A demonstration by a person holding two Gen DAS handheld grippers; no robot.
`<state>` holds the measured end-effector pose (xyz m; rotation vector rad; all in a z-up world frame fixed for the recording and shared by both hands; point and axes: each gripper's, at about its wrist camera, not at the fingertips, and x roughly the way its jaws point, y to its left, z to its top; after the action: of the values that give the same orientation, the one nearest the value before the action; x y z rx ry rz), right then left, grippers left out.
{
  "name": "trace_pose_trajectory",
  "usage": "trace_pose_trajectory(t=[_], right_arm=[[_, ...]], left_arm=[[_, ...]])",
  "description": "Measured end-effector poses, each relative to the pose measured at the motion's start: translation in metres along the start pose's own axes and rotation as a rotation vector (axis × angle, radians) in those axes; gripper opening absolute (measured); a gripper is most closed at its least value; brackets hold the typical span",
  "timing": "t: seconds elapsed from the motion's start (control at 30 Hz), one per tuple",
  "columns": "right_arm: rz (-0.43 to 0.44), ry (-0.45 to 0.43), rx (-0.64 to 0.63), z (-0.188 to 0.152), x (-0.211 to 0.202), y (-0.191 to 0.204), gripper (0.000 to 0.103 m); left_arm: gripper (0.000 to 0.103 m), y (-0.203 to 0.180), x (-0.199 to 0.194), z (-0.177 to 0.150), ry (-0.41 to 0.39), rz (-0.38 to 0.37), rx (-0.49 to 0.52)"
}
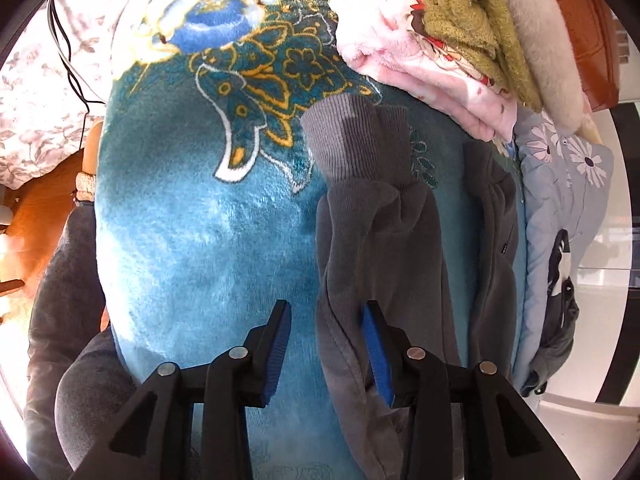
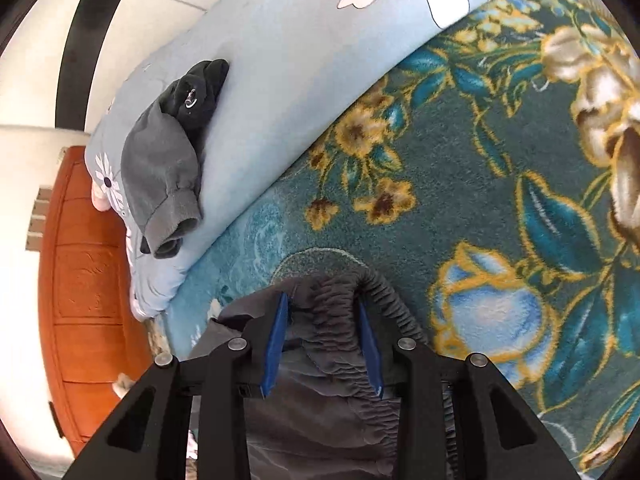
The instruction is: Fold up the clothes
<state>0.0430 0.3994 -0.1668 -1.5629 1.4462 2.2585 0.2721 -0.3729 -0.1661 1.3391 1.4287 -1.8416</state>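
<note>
The dark grey fleece jogging trousers lay stretched along a plush teal blanket patterned with gold and blue flowers, which covered the bed. In the left wrist view one leg ran from 6 o'clock up toward 12 o'clock, ending in a ribbed grey cuff; a second fold of the same grey cloth lay just beside it at 3 o'clock. The left gripper stood with its blue-padded fingers spread apart, one pad over bare blanket, the other against the leg's edge, gripping nothing.

In the right wrist view the right gripper straddled the trousers' gathered elastic waistband at 6 o'clock; its fingers were apart, the bunched cloth lying between them, not pinched.

At 10 o'clock in that view another dark grey garment with a ribbed cuff rested on a pale blue quilt printed with white daisies. At 1 o'clock in the left view a pile of pink, olive and beige folded fleece items sat on the blanket.
</note>
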Motion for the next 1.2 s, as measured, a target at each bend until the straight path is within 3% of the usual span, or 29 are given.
trace_pose_trajectory(t=[0.07,0.17,0.3,0.4,0.5,0.7,0.8,0.87,0.97,1.1,1.2], right_arm=[[-0.009,-0.001,-0.022,-0.001,-0.001,0.007,0.022],[-0.029,-0.035,-0.136,-0.003,-0.013,0.027,0.007],[-0.084,-0.15,-0.15,0.013,-0.031,0.025,0.007],[-0.148,-0.131,-0.079,0.017,-0.02,0.01,0.007],[-0.145,-0.121,-0.07,0.012,-0.015,0.007,0.007],[-0.156,-0.113,-0.099,0.015,-0.036,0.014,0.017],[-0.18,-0.143,-0.156,0.001,-0.064,0.022,0.032],[-0.174,-0.096,-0.187,-0.014,-0.076,0.02,0.04],[-0.201,-0.001,-0.2,-0.054,-0.084,0.005,0.042],[-0.181,0.111,-0.125,-0.111,-0.084,-0.027,0.044],[-0.156,0.196,-0.057,-0.142,-0.072,-0.047,0.053]], left_arm=[[0.041,0.003,0.002,-0.007,0.012,-0.004,-0.001],[0.041,-0.001,0.003,-0.012,0.022,-0.001,0.001],[0.041,-0.004,0.004,-0.015,0.03,-0.001,-0.004],[0.041,-0.002,0.005,-0.01,0.028,-0.009,-0.025],[0.041,0.0,0.006,-0.005,0.026,-0.017,-0.046],[0.042,0.005,0.009,0.005,0.022,-0.033,-0.087],[0.044,0.007,0.01,0.01,0.019,-0.041,-0.108],[0.044,0.007,0.013,0.012,0.023,-0.046,-0.114],[0.044,0.004,0.019,0.013,0.036,-0.054,-0.116],[0.044,0.001,0.025,0.014,0.05,-0.057,-0.109],[0.044,0.001,0.026,0.012,0.058,-0.06,-0.101]])
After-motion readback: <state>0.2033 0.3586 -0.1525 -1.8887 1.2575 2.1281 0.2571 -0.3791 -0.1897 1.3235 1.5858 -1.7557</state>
